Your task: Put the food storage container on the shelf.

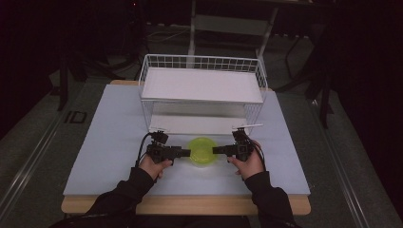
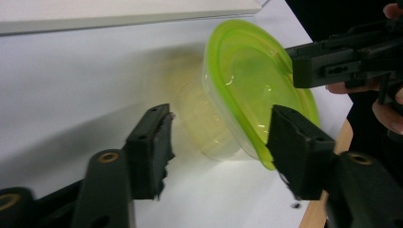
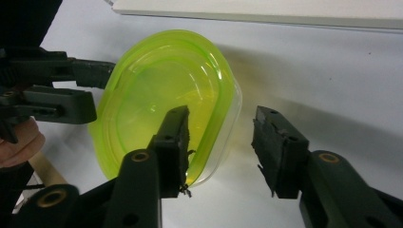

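Both jaws apart, the left hand-held gripper and right hand-held gripper flank the green-lidded tub on the bench before the wire rack; seemingly mid-approach, each must next close on the rim.

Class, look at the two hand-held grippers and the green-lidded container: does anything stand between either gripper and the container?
Nothing visible does. The left hand-held gripper and right hand-held gripper flank the green-lidded container on the table, jaws open at its sides.
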The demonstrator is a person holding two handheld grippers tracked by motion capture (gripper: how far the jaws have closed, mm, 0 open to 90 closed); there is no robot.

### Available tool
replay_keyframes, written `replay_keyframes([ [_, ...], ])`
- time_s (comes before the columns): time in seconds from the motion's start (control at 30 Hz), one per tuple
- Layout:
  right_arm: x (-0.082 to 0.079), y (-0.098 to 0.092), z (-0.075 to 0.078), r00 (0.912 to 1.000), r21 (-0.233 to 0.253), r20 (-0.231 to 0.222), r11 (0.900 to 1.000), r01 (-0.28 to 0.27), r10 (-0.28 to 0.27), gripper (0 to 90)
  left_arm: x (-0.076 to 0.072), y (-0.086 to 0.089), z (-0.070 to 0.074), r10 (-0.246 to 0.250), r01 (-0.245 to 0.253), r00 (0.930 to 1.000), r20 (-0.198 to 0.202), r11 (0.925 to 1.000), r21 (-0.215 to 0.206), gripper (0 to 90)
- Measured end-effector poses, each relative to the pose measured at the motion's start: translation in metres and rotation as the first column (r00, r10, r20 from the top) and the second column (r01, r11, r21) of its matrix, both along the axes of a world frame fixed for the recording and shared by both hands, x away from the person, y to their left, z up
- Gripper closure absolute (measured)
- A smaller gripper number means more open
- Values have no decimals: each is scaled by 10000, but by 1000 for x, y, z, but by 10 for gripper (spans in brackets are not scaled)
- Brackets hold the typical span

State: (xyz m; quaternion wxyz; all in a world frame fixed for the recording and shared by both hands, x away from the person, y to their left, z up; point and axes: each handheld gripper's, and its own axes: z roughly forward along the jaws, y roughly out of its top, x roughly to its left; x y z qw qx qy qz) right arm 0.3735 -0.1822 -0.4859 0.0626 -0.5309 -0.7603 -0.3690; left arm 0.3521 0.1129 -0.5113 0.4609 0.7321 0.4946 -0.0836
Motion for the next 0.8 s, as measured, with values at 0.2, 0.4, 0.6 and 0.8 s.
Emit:
replay_keyframes([
  [0.2, -1, 2, -1, 9996, 175, -272, 9998, 128, -123, 712, 2, 1, -1, 34, -64, 9989, -460, 9978, -654, 553],
  [0.4, -5, 6, 1, 9998, 211, -39, 9996, 201, -200, 758, -2, -5, -3, -186, 129, 9968, -773, 9971, -744, 673],
  [0.6, -12, 9, 4, 9992, 35, 291, 9996, 263, -264, 781, -8, -4, 2, 148, -213, 9970, -756, 9961, -858, 740],
  [0.8, -18, 12, 9, 9978, -153, 644, 9998, 160, -150, 793, -14, -2, 15, 394, -408, 9990, -229, 9971, -639, 821],
])
